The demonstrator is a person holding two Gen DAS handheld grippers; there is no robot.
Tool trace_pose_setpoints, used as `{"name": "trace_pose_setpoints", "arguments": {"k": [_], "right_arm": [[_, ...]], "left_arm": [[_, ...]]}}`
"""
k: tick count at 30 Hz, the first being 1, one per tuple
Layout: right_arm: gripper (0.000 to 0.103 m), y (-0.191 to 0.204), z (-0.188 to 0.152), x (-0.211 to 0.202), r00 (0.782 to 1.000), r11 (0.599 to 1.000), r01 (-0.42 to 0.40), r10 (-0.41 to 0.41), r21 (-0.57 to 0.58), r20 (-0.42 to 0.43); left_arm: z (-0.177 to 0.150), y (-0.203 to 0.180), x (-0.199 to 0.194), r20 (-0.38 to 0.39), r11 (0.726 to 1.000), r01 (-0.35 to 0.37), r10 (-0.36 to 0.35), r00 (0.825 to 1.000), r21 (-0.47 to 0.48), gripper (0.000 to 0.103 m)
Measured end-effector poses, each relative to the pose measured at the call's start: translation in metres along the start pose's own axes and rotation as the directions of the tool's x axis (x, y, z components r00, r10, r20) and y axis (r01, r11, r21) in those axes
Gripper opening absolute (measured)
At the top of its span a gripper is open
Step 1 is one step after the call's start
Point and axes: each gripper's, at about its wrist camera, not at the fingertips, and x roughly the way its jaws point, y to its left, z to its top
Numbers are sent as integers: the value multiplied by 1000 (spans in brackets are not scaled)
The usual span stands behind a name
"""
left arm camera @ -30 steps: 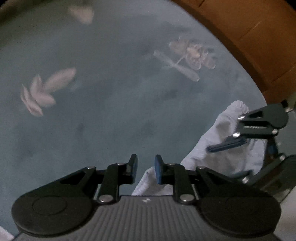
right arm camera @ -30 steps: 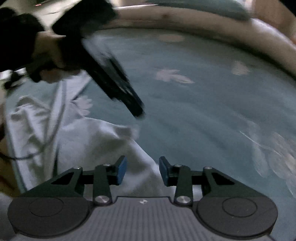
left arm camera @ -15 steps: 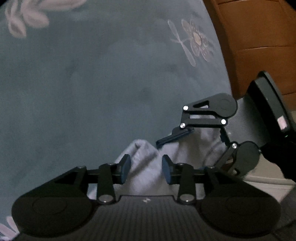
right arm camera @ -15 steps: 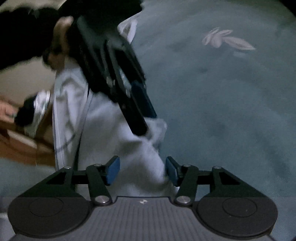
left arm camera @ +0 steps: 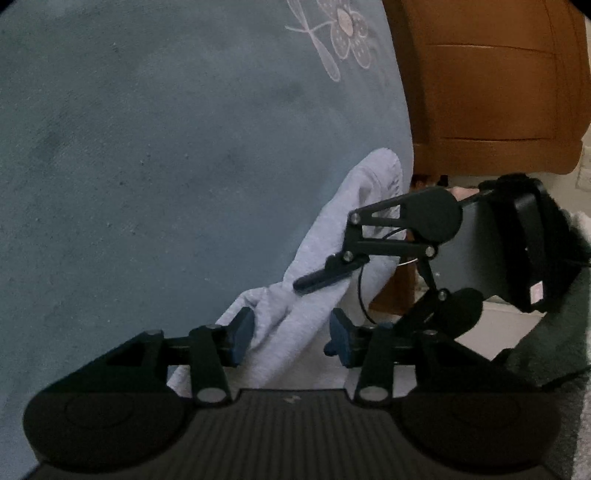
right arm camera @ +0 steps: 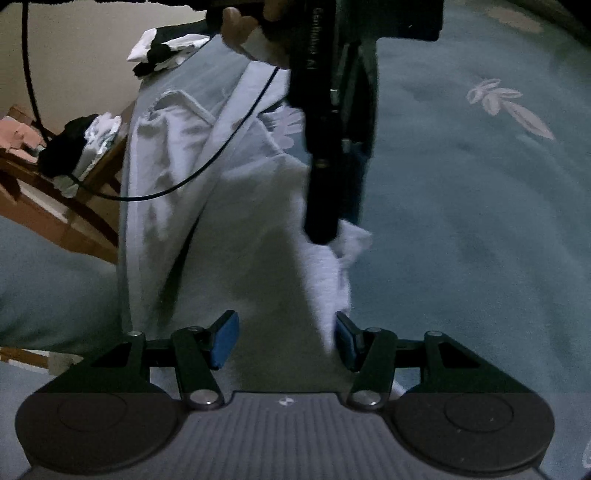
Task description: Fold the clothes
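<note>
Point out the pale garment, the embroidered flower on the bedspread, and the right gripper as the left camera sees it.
pale garment (left arm camera: 317,314): left wrist view, on the fold between that gripper's pads.
embroidered flower (left arm camera: 347,29): left wrist view, on its centre.
right gripper (left arm camera: 321,280): left wrist view, on its visible dark finger over the cloth.

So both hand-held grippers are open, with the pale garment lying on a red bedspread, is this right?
Not quite: the bedspread is blue-green with pale flowers, as the left wrist view shows. The left hand-held gripper and right hand-held gripper are open, with the pale garment between their fingers.
</note>
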Motion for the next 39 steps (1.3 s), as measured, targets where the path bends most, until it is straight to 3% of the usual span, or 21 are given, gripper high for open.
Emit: {"name": "trace_pose_setpoints", "arguments": {"k": [2, 5, 8, 10, 15, 16, 19, 23, 25, 27, 31, 34, 35, 37, 39], "right_arm": [[60, -2, -1, -1, 1000, 1000, 14, -14, -6, 4], [60, -5, -2, -1, 1000, 1000, 24, -24, 0, 4], [60, -6, -3, -2, 1000, 1000, 28, -28, 3, 3], [60, -6, -4, -1, 999, 999, 39, -39, 2, 7], [60, -9, -6, -4, 999, 999, 42, -42, 26, 18], [60, -9, -6, -5, 999, 999, 45, -46, 27, 20], [60, -10, -6, -7, 998, 998, 54, -55, 33, 28], [60, -12, -5, -8, 997, 997, 68, -70, 40, 41], [60, -14, -5, -10, 996, 996, 78, -81, 51, 48], [60, -15, -6, -14, 993, 993, 94, -98, 68, 59], [60, -22, -12, -25, 989, 984, 116, -127, 132, 79], [60, -29, -18, -34, 985, 972, 123, -144, 202, 92], [60, -32, -20, -37, 984, 966, 125, -150, 226, 97], [60, -37, -25, -43, 981, 954, 129, -162, 272, 105], [60, -42, -29, -49, 978, 939, 132, -175, 317, 112]], "left_arm": [[1, 6, 3, -3, 998, 40, -41, 999, -39, 54], [0, 12, 11, -54, 998, 24, -27, 998, -53, 55], [2, 18, 22, -100, 993, 52, -63, 993, -105, 56], [3, 15, 22, -76, 993, 61, -69, 995, -97, 56], [-4, 28, 15, 46, 970, 116, -109, 993, -215, 50], [-6, 30, 16, 47, 967, 108, -100, 994, -230, 46], [-10, 35, 21, 39, 961, 33, -23, 999, -276, 17], [-14, 16, 21, 84, 970, -62, 84, 993, -237, 10], [-22, 6, 5, 169, 968, -90, 133, 977, -236, 8], [-33, 0, -17, 274, 960, -99, 173, 946, -263, 0], [-60, 3, -49, 463, 933, -55, 227, 857, -355, 0], [-80, 10, -67, 568, 911, -16, 270, 777, -411, 0], [-82, 10, -72, 582, 914, -6, 265, 769, -407, 0], [-85, 7, -83, 591, 933, -13, 238, 770, -359, 0], [-83, -3, -93, 573, 956, -26, 196, 796, -291, 0]]}}
